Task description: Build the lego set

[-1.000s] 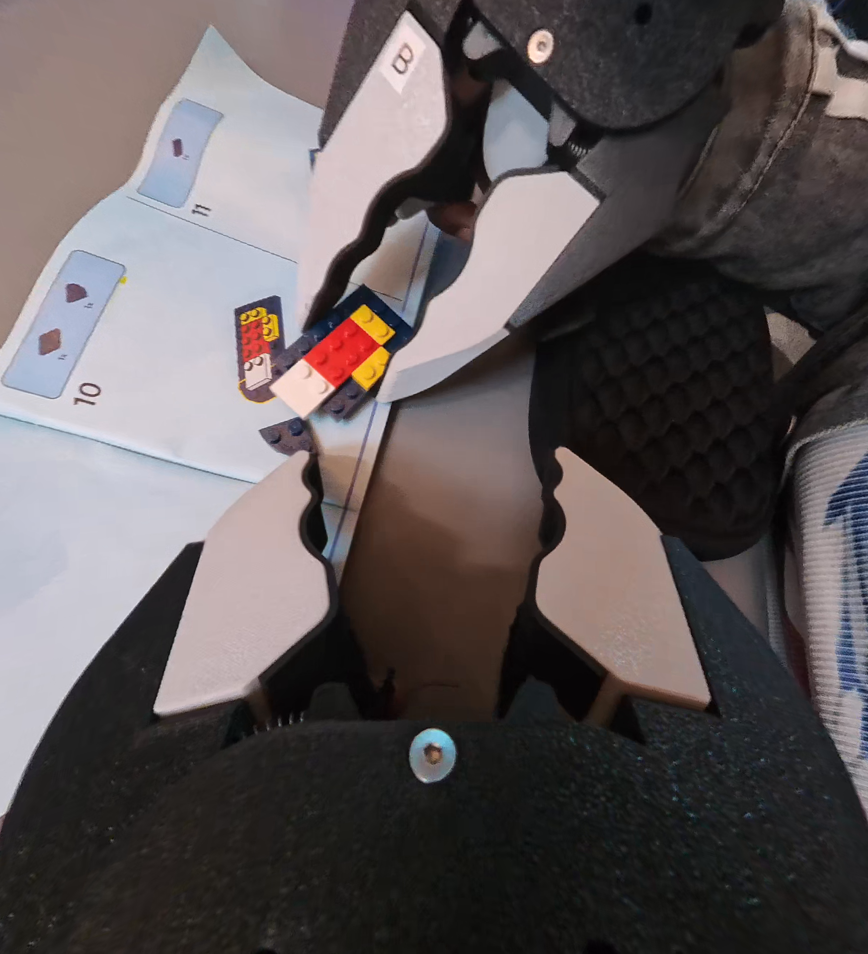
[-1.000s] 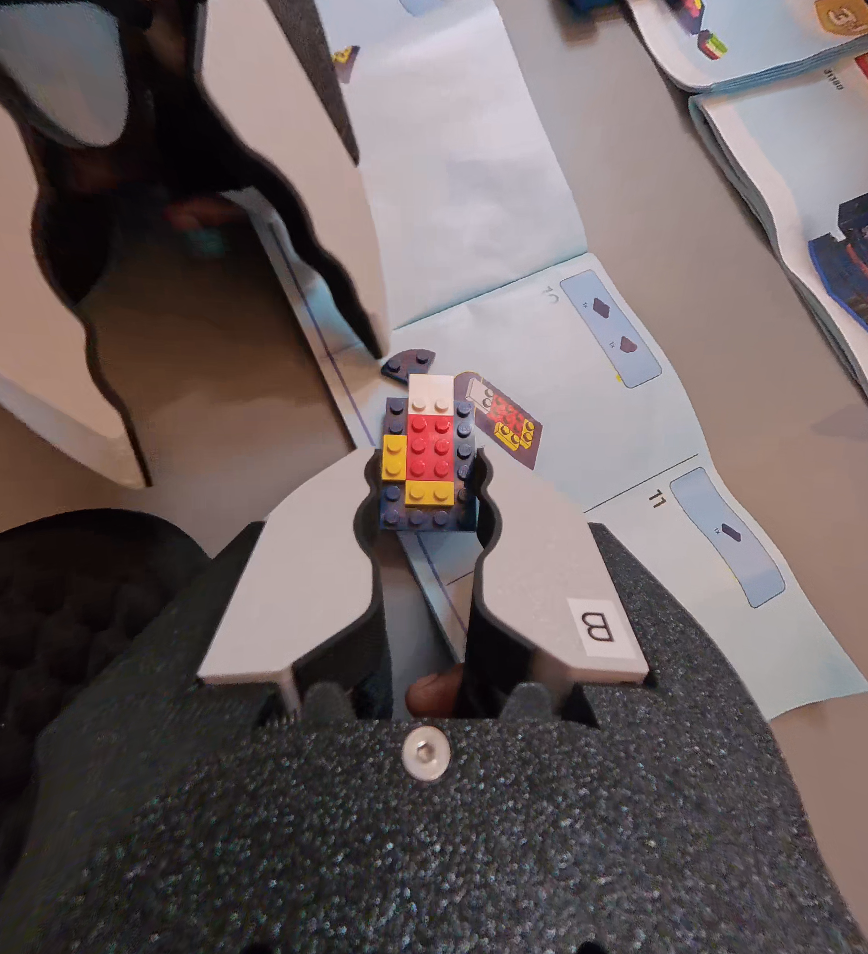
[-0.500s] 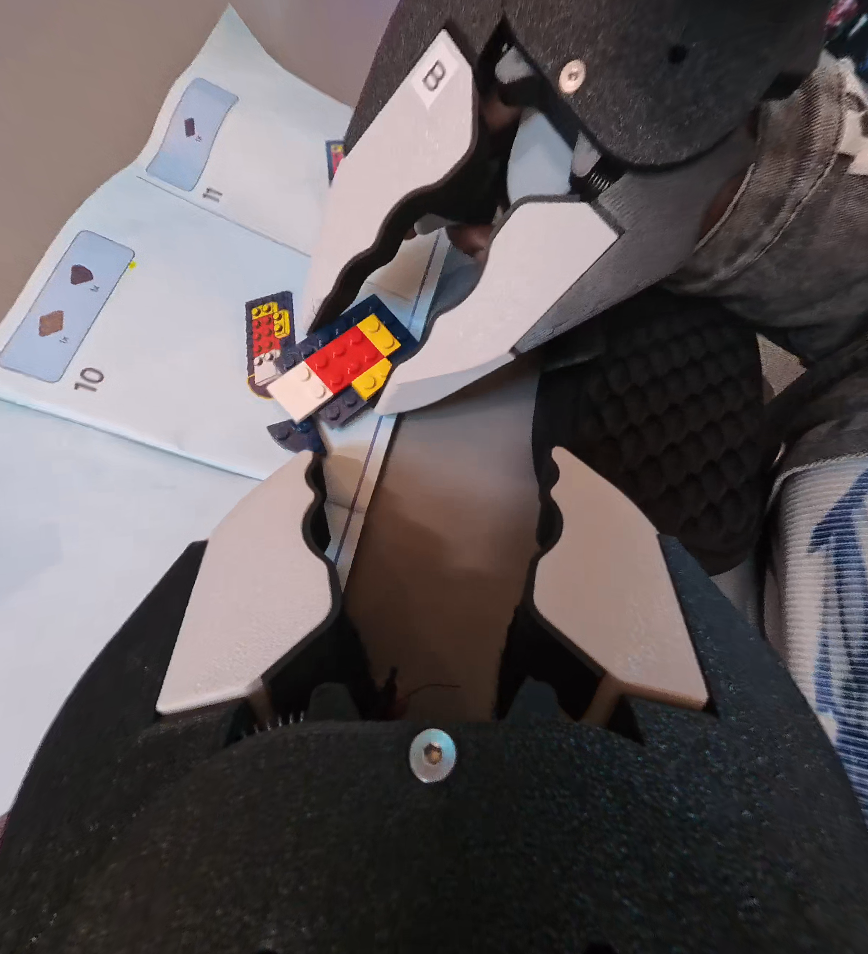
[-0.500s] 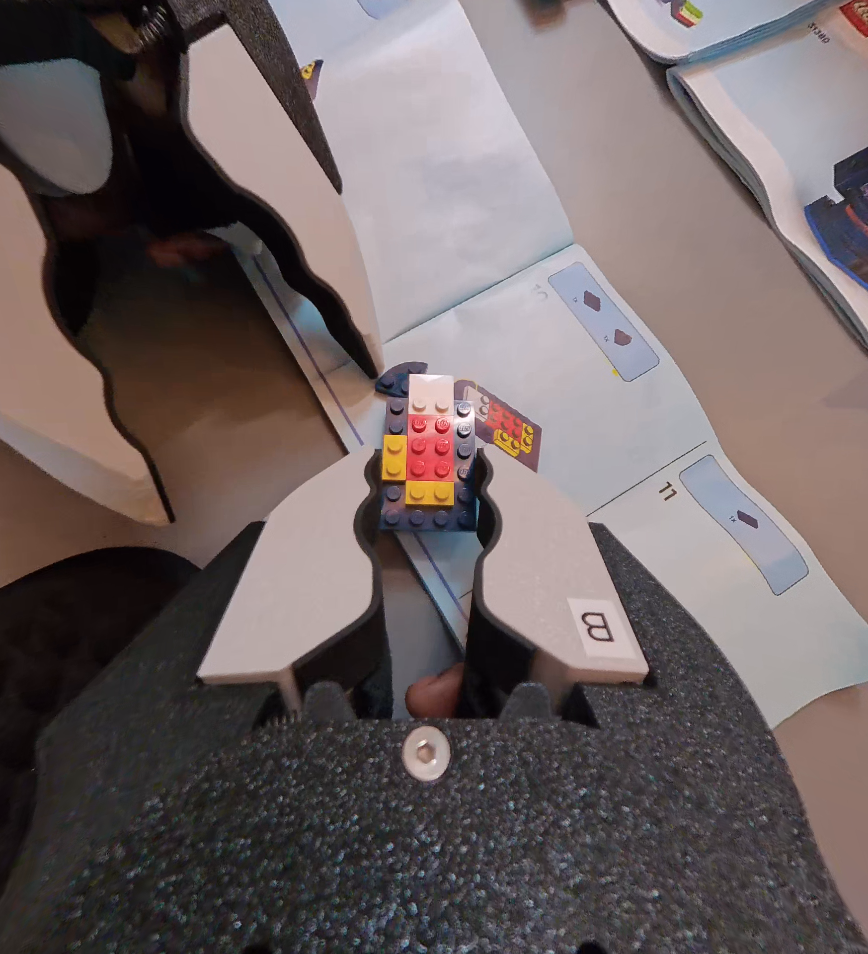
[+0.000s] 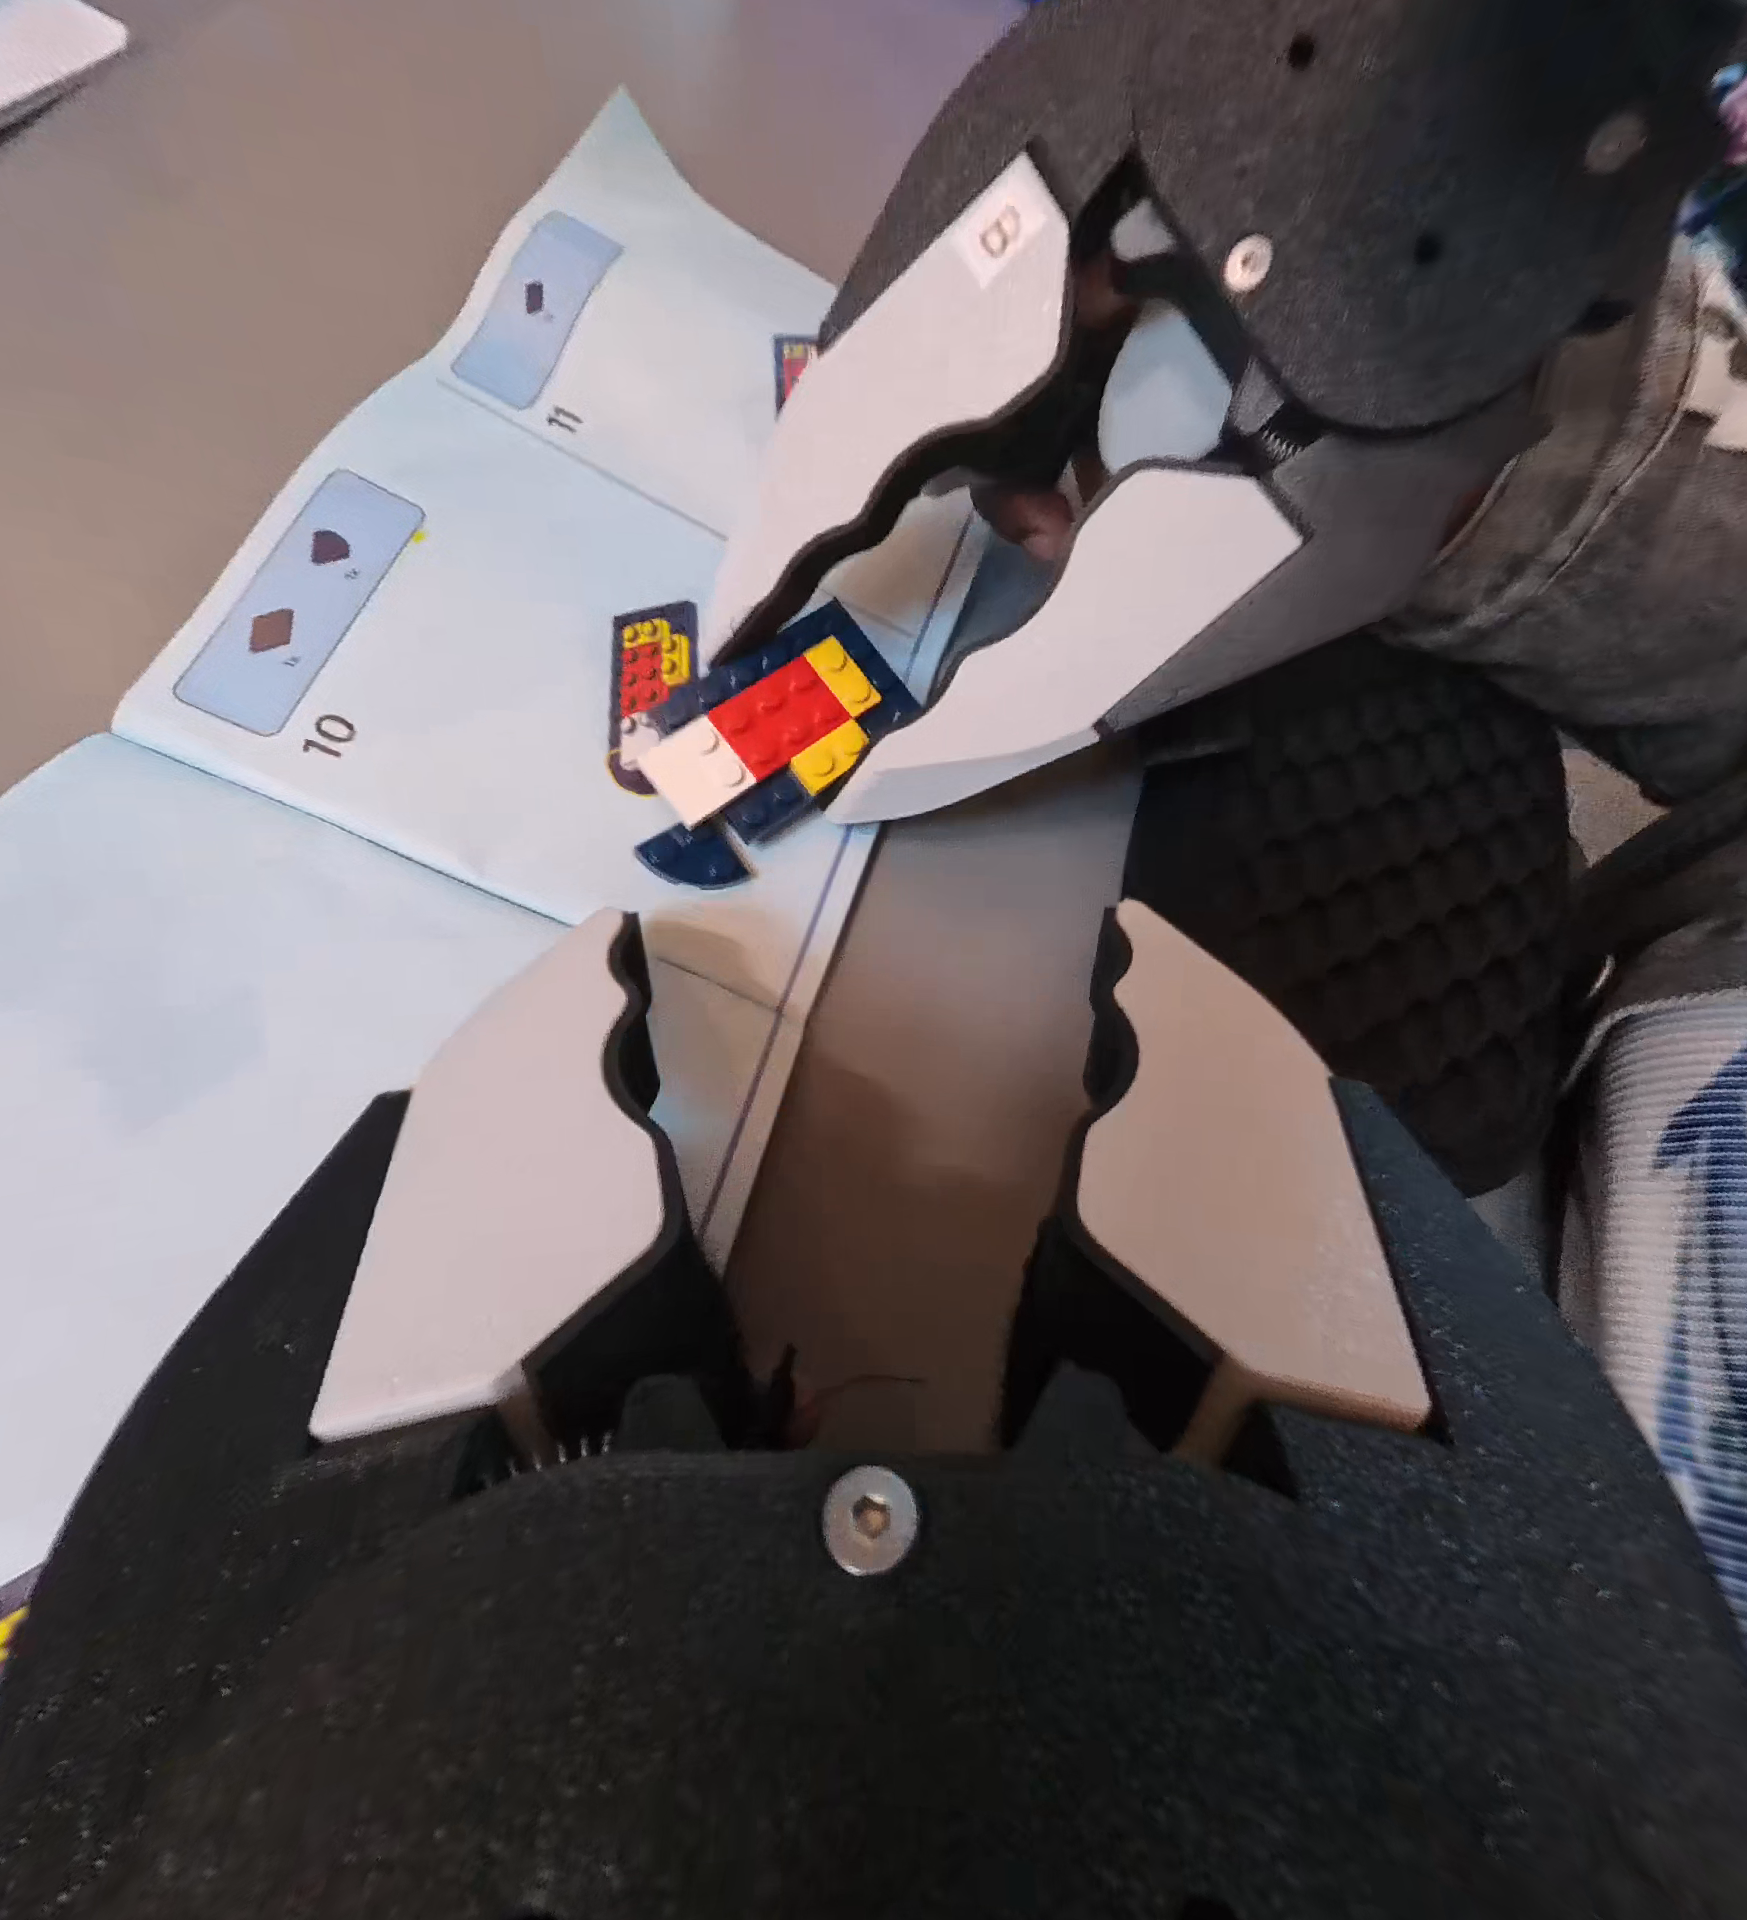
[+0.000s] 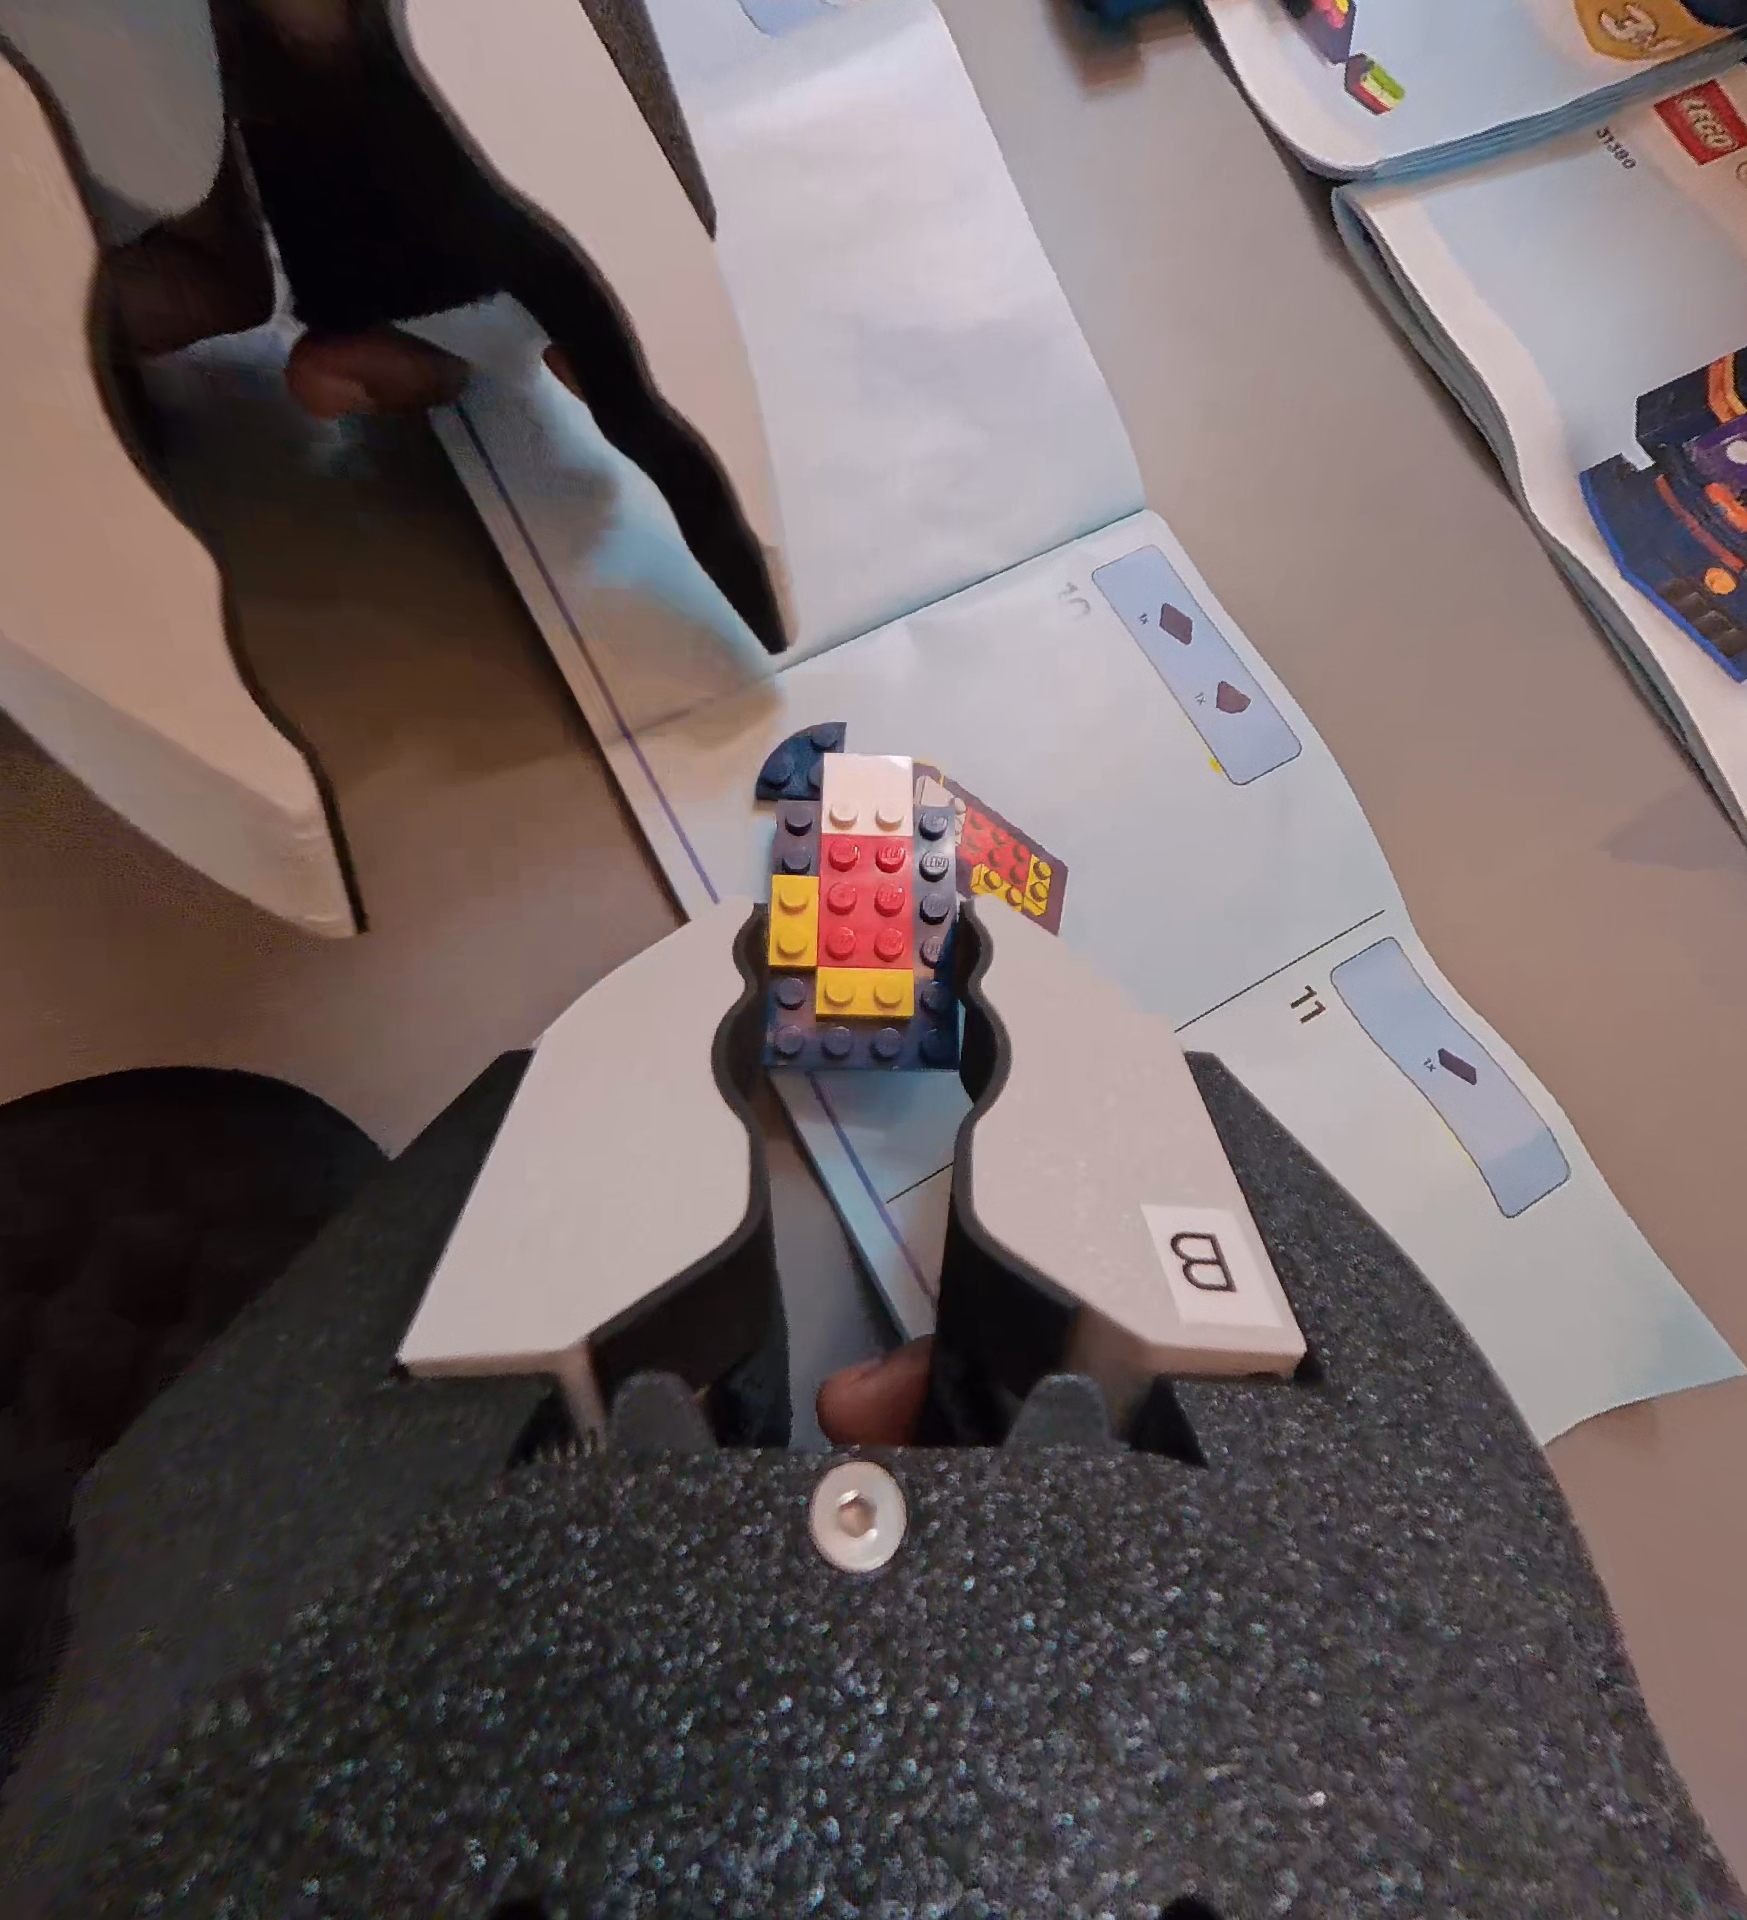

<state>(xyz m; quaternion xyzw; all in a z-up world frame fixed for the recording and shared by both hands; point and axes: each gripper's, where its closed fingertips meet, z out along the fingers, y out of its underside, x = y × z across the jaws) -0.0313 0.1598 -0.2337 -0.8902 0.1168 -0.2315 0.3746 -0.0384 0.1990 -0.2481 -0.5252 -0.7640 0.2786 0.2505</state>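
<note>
**A:** Where did the small brick assembly, a dark blue studded plate topped with red, yellow and white plastic bricks (image 6: 861, 914), sit?

**B:** Clamped in the right gripper (image 6: 858, 997); both fingers (image 6: 640, 1122) pressed its long sides, so it hung level just above the open pale blue paper instruction booklet (image 6: 952, 312), studs up and its white end pointing away from the gripper, probably to keep the top face reachable.

**A:** And the left gripper (image 5: 869, 966)?

**B:** Spread wide with nothing between its fingers (image 5: 536, 1143); it hovered over the near edge of the booklet, just short of the assembly, facing the right gripper.

**A:** Anything loose nearby?

**B:** A dark blue quarter-round studded plate (image 5: 694, 858) lay on the booklet beside the assembly's white end; whether the two touched could not be told; it sat close to the left gripper's tips.

**A:** Beyond the booklet?

**B:** More booklets, closed and printed in colour (image 6: 1596, 395), lay well apart from it on the grey-brown tabletop (image 6: 1264, 364).
</note>
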